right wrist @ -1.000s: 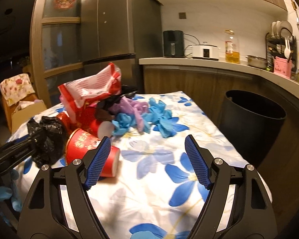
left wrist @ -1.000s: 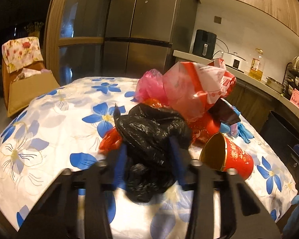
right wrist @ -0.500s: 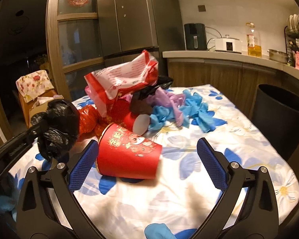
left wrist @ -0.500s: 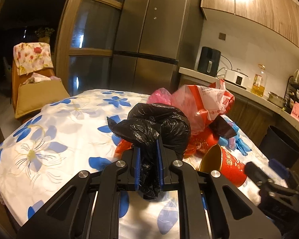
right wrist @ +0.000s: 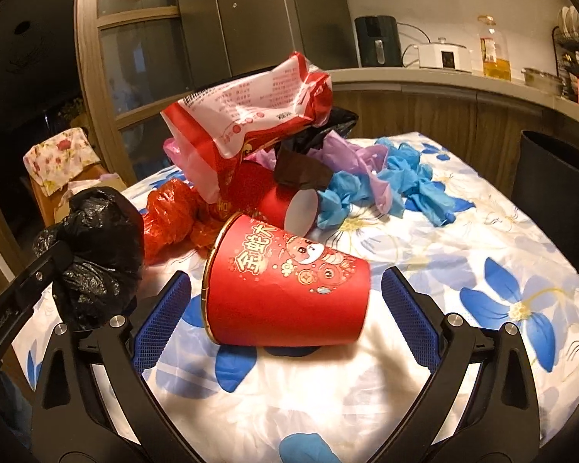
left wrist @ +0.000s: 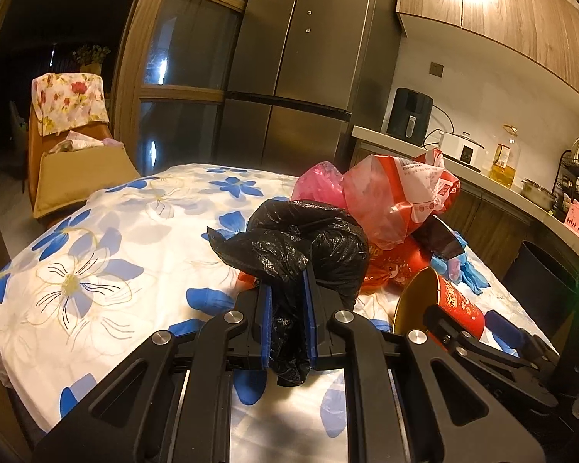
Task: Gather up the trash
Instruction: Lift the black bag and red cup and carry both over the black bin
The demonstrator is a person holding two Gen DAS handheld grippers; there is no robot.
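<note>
My left gripper (left wrist: pixel 288 301) is shut on a crumpled black plastic bag (left wrist: pixel 308 243) and holds it above the flowered tablecloth (left wrist: pixel 96 254). The bag also shows at the left of the right wrist view (right wrist: pixel 96 247). My right gripper (right wrist: pixel 285 308) is open, its blue pads on either side of a red paper cup (right wrist: pixel 285 289) lying on its side. Behind lie a red and white snack bag (right wrist: pixel 247 115), a second red cup (right wrist: pixel 289 204), a red plastic bag (right wrist: pixel 170 216), and blue gloves (right wrist: pixel 413 181).
A black trash bin (right wrist: pixel 559 200) stands to the right of the table, below the kitchen counter (right wrist: pixel 444 77). A dark fridge (left wrist: pixel 289 77) is behind the table. A chair with a flowered cloth (left wrist: pixel 69 100) stands at the far left.
My left gripper closed on the black bag and lifted it. My right gripper moved forward and down until its open fingers straddle the red cup.
</note>
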